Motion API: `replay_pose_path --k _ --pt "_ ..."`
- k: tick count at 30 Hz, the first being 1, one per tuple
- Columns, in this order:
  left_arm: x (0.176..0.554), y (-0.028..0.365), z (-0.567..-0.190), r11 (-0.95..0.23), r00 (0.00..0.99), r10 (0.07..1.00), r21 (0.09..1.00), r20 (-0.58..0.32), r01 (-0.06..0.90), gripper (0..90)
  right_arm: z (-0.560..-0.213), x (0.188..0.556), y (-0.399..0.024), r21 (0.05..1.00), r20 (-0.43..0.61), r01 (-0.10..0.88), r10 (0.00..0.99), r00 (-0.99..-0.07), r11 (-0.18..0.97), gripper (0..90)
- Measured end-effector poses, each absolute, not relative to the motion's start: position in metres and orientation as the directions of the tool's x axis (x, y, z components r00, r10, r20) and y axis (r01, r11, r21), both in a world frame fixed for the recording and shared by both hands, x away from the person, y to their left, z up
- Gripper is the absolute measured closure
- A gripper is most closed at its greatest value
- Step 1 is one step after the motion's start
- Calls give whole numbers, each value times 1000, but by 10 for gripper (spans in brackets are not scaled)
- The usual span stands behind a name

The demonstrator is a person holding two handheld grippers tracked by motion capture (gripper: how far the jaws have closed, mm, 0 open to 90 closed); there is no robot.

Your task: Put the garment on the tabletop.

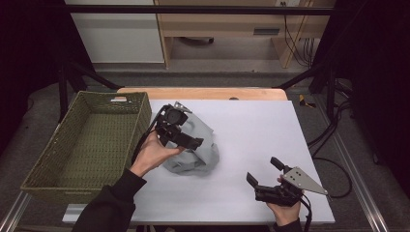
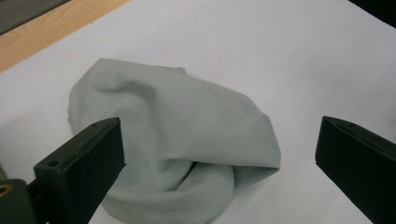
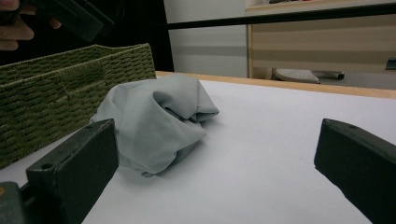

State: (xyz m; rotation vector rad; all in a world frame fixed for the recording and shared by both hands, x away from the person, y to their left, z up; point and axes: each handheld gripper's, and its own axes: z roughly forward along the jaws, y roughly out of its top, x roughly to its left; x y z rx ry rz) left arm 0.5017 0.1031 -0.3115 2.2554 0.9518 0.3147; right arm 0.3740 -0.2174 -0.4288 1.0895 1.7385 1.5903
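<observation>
A crumpled light grey cloth (image 1: 205, 155) lies in a heap on the white table top (image 1: 256, 125), just right of the basket. My left gripper (image 1: 191, 140) hovers over the cloth and points down at it. In the left gripper view its jaws (image 2: 219, 154) stand wide open above the cloth (image 2: 187, 116), with nothing pinched between them. My right gripper (image 1: 264, 171) rests low near the table's front right, open and empty. In the right gripper view (image 3: 215, 168) it looks across the table at the cloth (image 3: 154, 116).
A green woven basket (image 1: 48, 145) stands at the table's left edge and looks empty; its wall (image 3: 46, 88) rises beside the cloth. A wooden strip (image 1: 203, 93) runs along the far edge. Bare white surface spreads right of the cloth.
</observation>
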Motion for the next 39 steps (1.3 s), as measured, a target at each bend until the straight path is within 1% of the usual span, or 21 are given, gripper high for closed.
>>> replay_pose_path --k 4,5,6,9,16,19,24,29,33,36,39 --pt "485 108 -318 -484 716 696 707 -47 517 9 -429 374 -217 978 132 205 838 -529 -25 1" --pt "485 108 -318 -484 716 696 707 -47 517 12 -429 374 -217 978 132 205 838 -529 -25 1" --pt "478 112 -320 -455 720 691 739 -60 498 15 -429 374 -217 977 139 210 839 -526 -30 1" --pt "468 117 -325 -407 721 689 783 -74 470 16 -429 374 -217 978 138 208 839 -527 -30 1" --pt "449 130 -331 -337 727 681 846 -84 414 17 -429 375 -218 978 134 207 837 -530 -26 1" --pt "444 134 -333 -319 731 676 857 -93 404 19 -429 375 -217 977 141 209 837 -528 -32 1" --pt "431 145 -343 -261 731 675 896 -95 358 25 -429 375 -218 978 136 207 836 -532 -28 1" --pt "425 152 -352 -240 734 670 905 -107 351 30 -429 375 -218 978 137 207 836 -532 -29 1" --pt "417 164 -364 -190 727 675 923 -126 336 33 -429 375 -218 978 138 208 835 -533 -29 1" --pt "411 170 -369 -164 716 688 937 -116 309 33 -430 375 -218 978 138 208 835 -532 -29 1" --pt "405 177 -376 -145 711 692 942 -122 303 35 -430 376 -218 979 136 204 837 -530 -30 1"
